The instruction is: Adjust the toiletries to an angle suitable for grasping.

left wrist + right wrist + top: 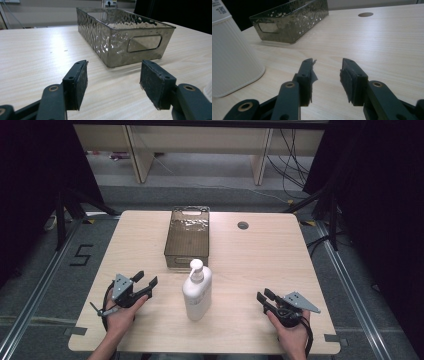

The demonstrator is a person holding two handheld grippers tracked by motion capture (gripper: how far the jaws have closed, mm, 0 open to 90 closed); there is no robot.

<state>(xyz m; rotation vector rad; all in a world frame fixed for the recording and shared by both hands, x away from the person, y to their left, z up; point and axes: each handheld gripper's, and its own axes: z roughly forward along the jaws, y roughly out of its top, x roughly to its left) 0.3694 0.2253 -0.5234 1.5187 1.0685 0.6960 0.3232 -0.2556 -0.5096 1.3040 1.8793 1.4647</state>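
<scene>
The tall white plastic pump bottle (197, 291) stands on the pale wooden tabletop (250, 265) just in front of the shiny dimpled metal basket (187, 237), between the left gripper (145, 283) and right gripper (264, 297), both spread and empty, so I think grabbing the bottle comes next.

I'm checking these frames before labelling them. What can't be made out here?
- Pump bottle label: too small in the high view; cut off by the left edge in the right gripper view.
- Basket floor: hidden by its near wall in the left gripper view; lost in glare from above.
- Bottle's fill level: opaque white body.
</scene>
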